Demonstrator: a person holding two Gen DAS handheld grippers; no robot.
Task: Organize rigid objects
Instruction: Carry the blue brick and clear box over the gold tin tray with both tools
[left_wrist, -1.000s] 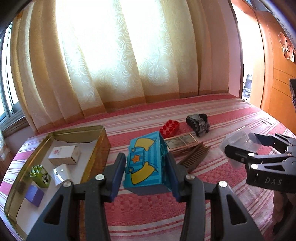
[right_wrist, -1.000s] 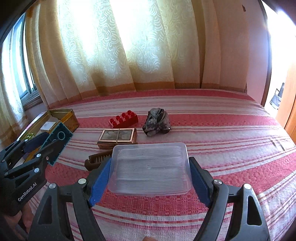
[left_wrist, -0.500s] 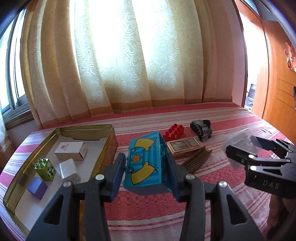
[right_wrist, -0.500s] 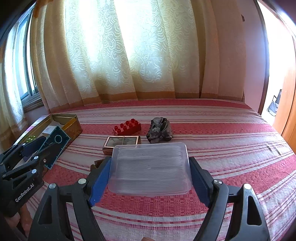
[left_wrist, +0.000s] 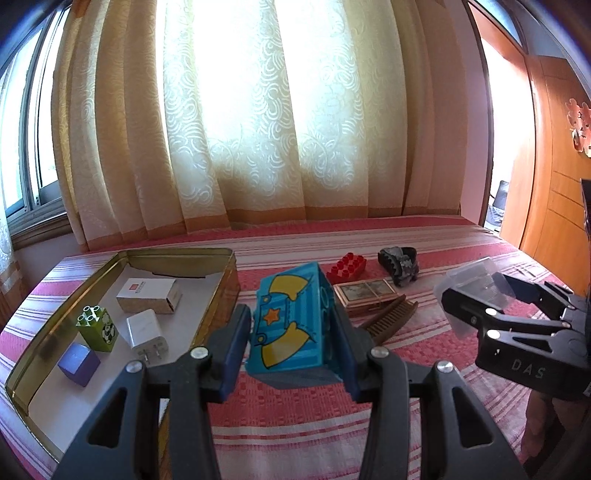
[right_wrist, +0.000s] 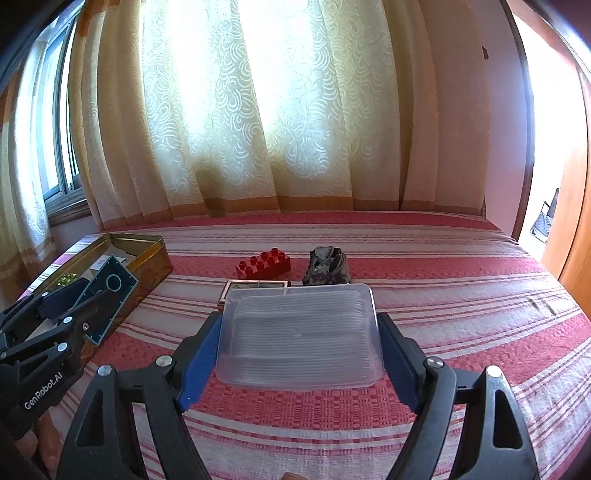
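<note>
Two grippers are loaded at this moment. The left gripper (left_wrist: 291, 349) has its blue-padded fingers (left_wrist: 232, 354) clamped on the flanks of a turquoise plastic toy block printed with yellow shapes and an orange star (left_wrist: 290, 325), held clear of the bed. The right gripper (right_wrist: 299, 360) has its fingers (right_wrist: 199, 363) set wide and pressed against the short ends of a clear ribbed plastic lid or shallow tray (right_wrist: 299, 338); which of the two it is cannot be settled from this angle.

Outward from the left load, an open gold-coloured metal tin (left_wrist: 229, 284) lies on the red-and-white striped bedspread (left_wrist: 295, 417), just beside the block on its left. Inside the tin sit a white cardboard box (left_wrist: 149, 295), a white plug adapter (left_wrist: 146, 332), a green studded brick (left_wrist: 96, 328) and a purple cube (left_wrist: 78, 363). Beyond both loads, loose on the bed, are a red studded brick (right_wrist: 263, 263), a dark crumpled camouflage-patterned object (right_wrist: 327, 271), a small flat copper-framed case (left_wrist: 365, 291) and a brown comb (left_wrist: 391, 319).

Assessment: sorting is part done. The step in hand appears to be carrying the turquoise block to the tin, the clear piece being carried alongside.

Next move, as judged: bring the block over the tin's near wall, lower it onto the bare floor between the adapter and the wall, and only then release. Clearance beside the adapter looks tight, so the block should go down level. Four loose items would remain.
</note>
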